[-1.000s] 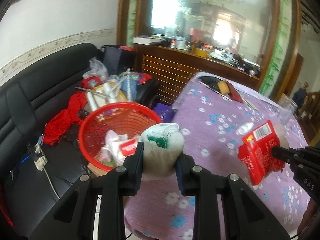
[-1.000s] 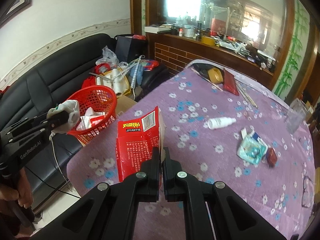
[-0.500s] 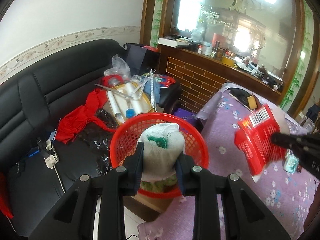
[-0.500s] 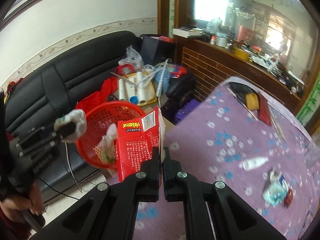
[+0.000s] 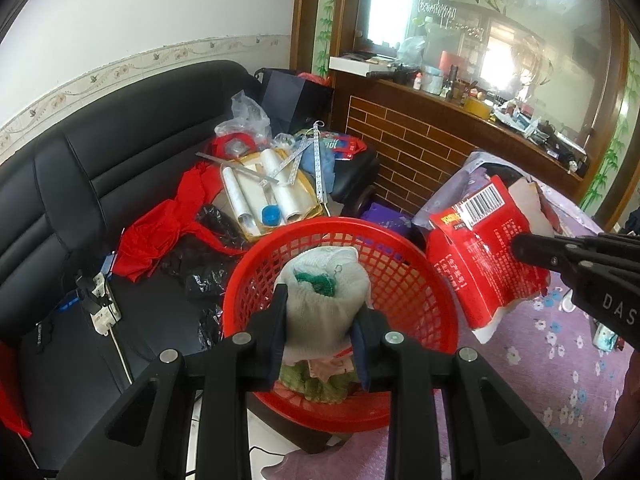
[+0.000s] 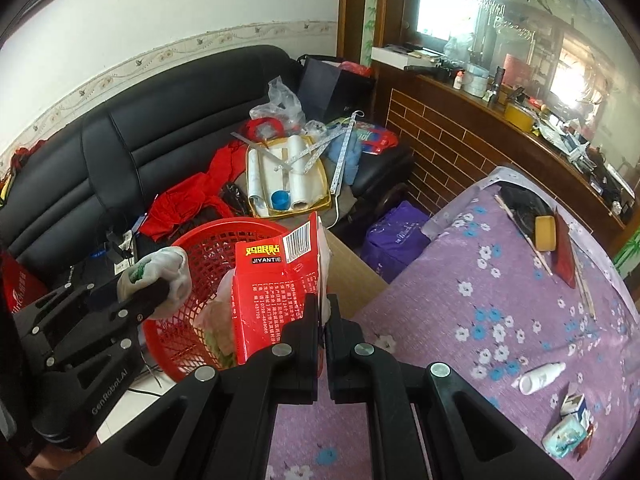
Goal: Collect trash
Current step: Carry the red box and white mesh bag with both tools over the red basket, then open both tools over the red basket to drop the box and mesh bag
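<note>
Two grippers poised over red basket (image 5: 416, 280): left gripper (image 5: 320, 312) clamped on upright white bundle (image 5: 324, 300); right gripper (image 6: 322, 312) pinching red box (image 6: 276, 288), barcode end up.

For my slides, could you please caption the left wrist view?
Left hand-held gripper holds a white bundle over the red basket.

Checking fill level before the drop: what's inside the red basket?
Inside the red basket: crumpled pale wrappers and greenish scraps at the bottom. The white bundle in the left tool and the red box in the right tool cover much of the interior.
</note>
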